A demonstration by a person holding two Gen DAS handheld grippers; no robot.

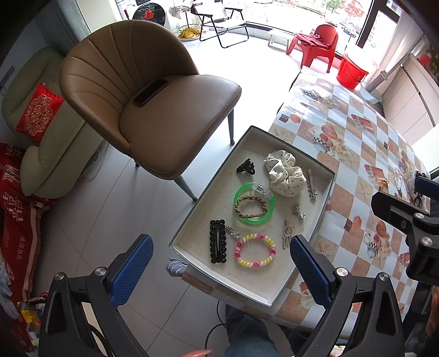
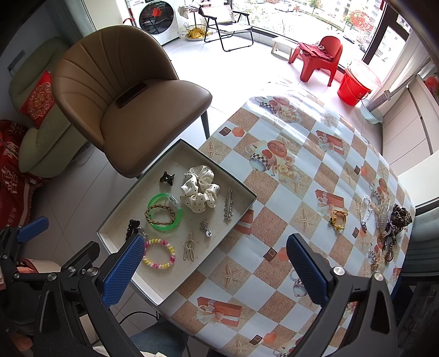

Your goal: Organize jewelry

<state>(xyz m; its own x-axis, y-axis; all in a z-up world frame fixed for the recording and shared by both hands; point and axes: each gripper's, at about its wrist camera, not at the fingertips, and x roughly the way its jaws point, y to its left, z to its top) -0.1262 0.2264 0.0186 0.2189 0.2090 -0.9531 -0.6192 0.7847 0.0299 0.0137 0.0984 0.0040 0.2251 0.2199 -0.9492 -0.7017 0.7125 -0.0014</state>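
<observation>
Both the left gripper (image 1: 221, 267) and right gripper (image 2: 215, 263) hang with jaws spread wide, holding nothing. The tray (image 2: 115, 217) of jewelry sits centre-left in the right wrist view, while loose pieces (image 2: 384, 219) lie at the right edge of the table (image 2: 288, 192).

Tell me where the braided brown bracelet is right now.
In both wrist views, the braided brown bracelet lies inside the green bangle, mid-tray, left of the polka-dot scrunchie and beyond the pink-and-yellow beaded bracelet.

Daylight floods through the big windows (image 2: 315, 16) at my twelve o'clock; a tan chair (image 2: 123, 104) stands at ten, a red bucket (image 2: 354, 88) at one.
</observation>
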